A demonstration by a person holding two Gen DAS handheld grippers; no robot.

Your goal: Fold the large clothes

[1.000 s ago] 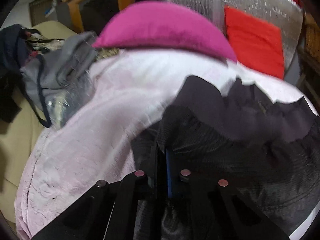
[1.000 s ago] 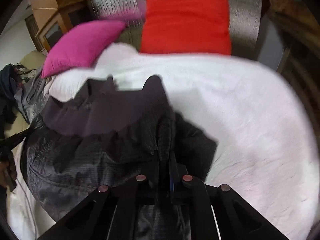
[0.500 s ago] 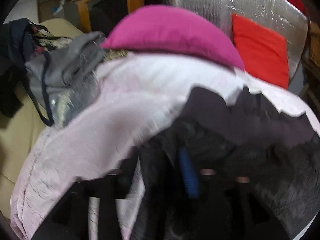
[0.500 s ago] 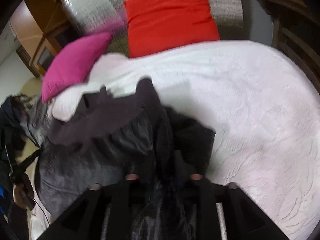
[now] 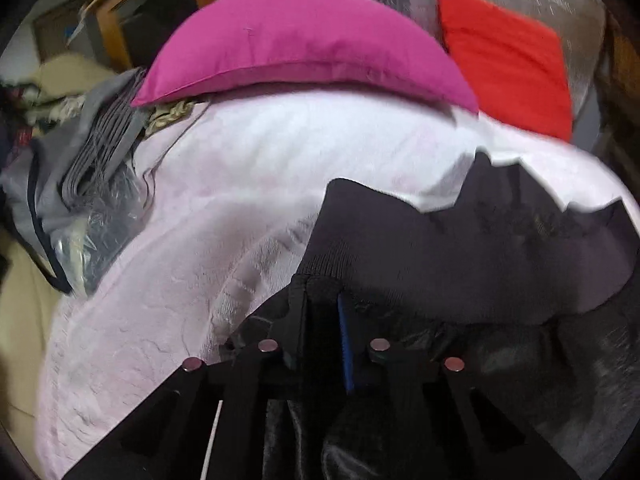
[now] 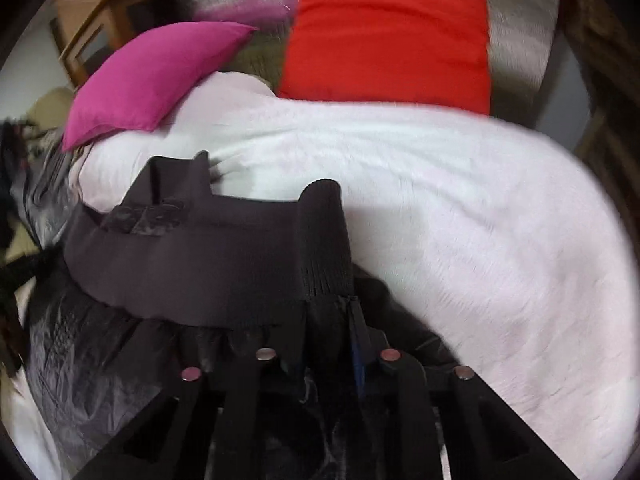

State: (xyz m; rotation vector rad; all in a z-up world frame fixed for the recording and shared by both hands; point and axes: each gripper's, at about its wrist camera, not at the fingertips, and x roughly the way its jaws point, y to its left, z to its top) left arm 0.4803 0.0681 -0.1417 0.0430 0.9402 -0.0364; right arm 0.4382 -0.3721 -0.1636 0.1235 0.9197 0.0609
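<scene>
Since the half-second-old frames, blur has cleared and the ribbed hem has been brought forward to lie flat and broad across both views — a fold carried up the bed, by judgement.

Left to right:
- Grey clothes heap point(image 5: 80, 184), at the bed's left edge; untouched.
- Magenta pillow point(image 5: 304, 48), at the head of the bed.
- Pale pink bedspread point(image 5: 160, 280), under everything.
- Left gripper point(image 5: 322, 308): jaws nearly closed, pinched on the hem's corner.
- Black jacket point(image 5: 480, 264), spread across the bedspread, its shiny body bunched beneath the hem.
- Right gripper point(image 6: 332, 312): jaws nearly closed on the ribbed hem point(image 6: 324, 240).
- Red cushion point(image 6: 388, 32), well apart.

Release appears due next.
</scene>
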